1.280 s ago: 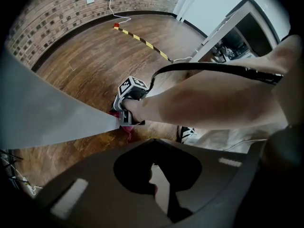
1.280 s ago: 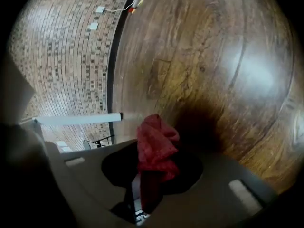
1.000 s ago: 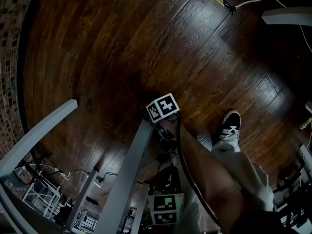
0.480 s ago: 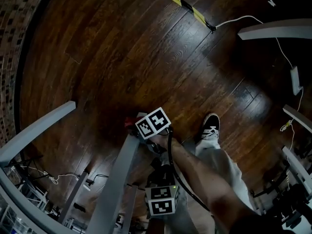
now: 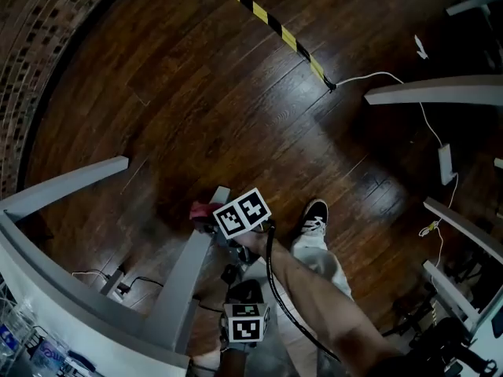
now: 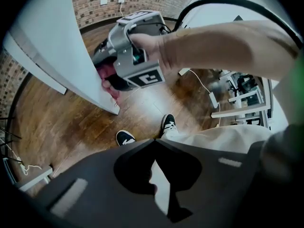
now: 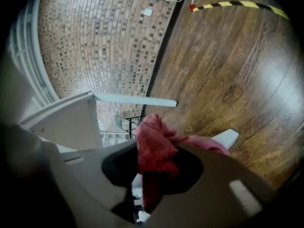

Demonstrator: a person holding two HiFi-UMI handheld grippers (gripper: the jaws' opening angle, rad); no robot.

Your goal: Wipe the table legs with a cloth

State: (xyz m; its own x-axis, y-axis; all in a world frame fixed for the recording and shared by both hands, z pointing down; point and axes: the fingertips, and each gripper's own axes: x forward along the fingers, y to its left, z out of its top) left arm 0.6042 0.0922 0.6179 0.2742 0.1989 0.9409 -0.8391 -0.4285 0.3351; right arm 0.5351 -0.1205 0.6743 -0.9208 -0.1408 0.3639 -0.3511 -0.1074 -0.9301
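Judging from how things lie, the wiping has reached the foot of one table leg. At the far left of the head view a second leg (image 5: 75, 181) slants across the wooden floor (image 5: 196, 93), with neither gripper touching it. To its right runs the table leg (image 5: 189, 269) being wiped, its lower end near the middle of the view. The red cloth (image 5: 199, 209) sits against that end. The right gripper (image 7: 159, 148) has its jaws clamped on the cloth, with a bunched fold standing up between them and more spilling toward the leg's foot. Nearer the person, the left gripper (image 6: 153, 144) has its jaws pressed together on nothing and hangs near the same leg, seemingly idle. Right of both, a shoe (image 5: 314, 214) stands on the floor. Farther right, a white cable (image 5: 393, 81) trails from the end of a yellow-and-black tape (image 5: 267, 18).

The stroke will probably go best if the clamp stays firm, so the bunch cannot slip out. The loose part of the cloth, not the jaw tips, should press against the leg. Running it along the leg's length and turning the gripper to reach each face, including the one hidden from the head view, should cover the whole leg. The trailing cloth should be kept off the floor.
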